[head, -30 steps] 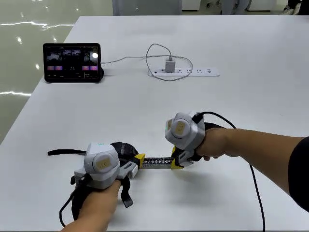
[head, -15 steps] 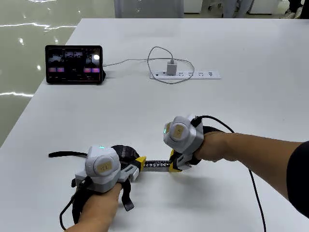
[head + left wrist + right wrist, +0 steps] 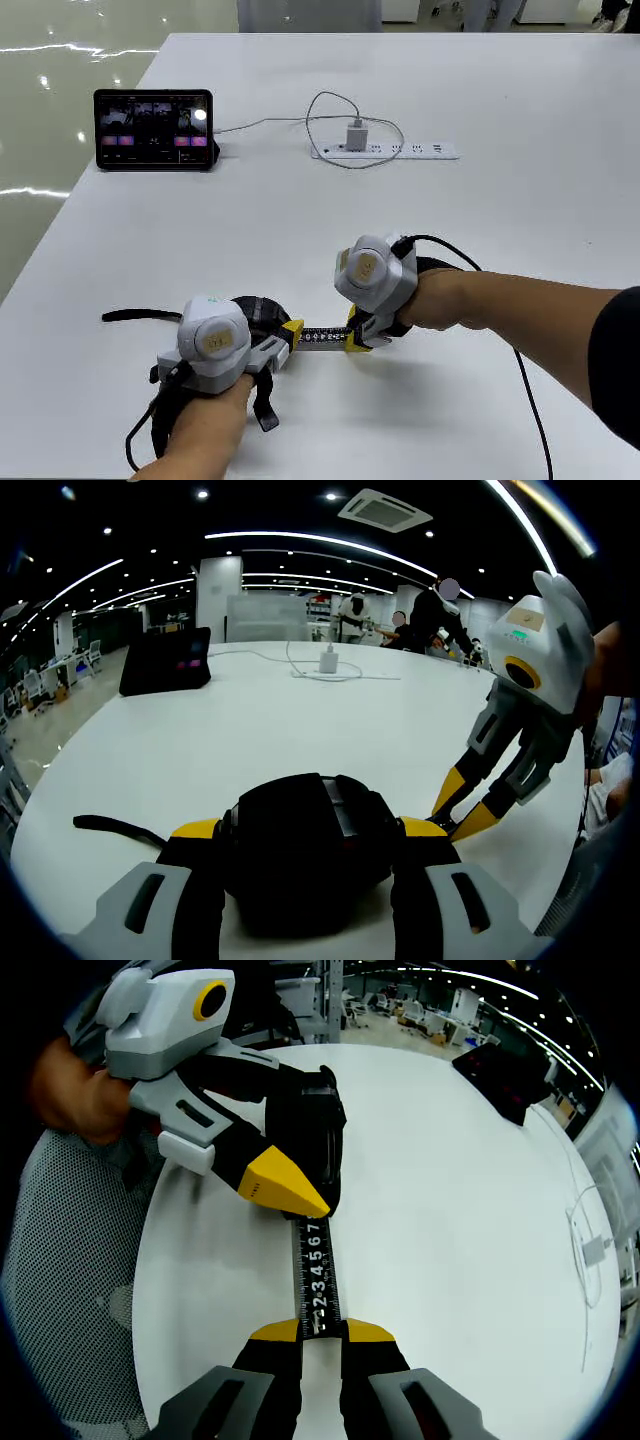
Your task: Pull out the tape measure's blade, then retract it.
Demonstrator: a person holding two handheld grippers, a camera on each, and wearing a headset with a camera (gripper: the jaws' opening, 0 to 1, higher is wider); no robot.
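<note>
The right gripper view makes the blade's [image 3: 317,1270] numerals readable (2 to 7); in the head view they are too small. The white table [image 3: 500,120] stands in a strip-lit hall, with a tablet [image 3: 153,115] and a power strip [image 3: 385,150] well beyond both grippers. The left gripper [image 3: 310,830] clamps the black tape measure [image 3: 305,865]. Near it, the right gripper [image 3: 320,1332] pinches the blade's end.

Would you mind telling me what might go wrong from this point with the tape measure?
The right gripper pinches only the very end of the blade; if it slips, the blade may whip back into the case.
The left gripper has a yellow fingertip right beside the case mouth, so a fast return might strike it and jolt the case.
</note>
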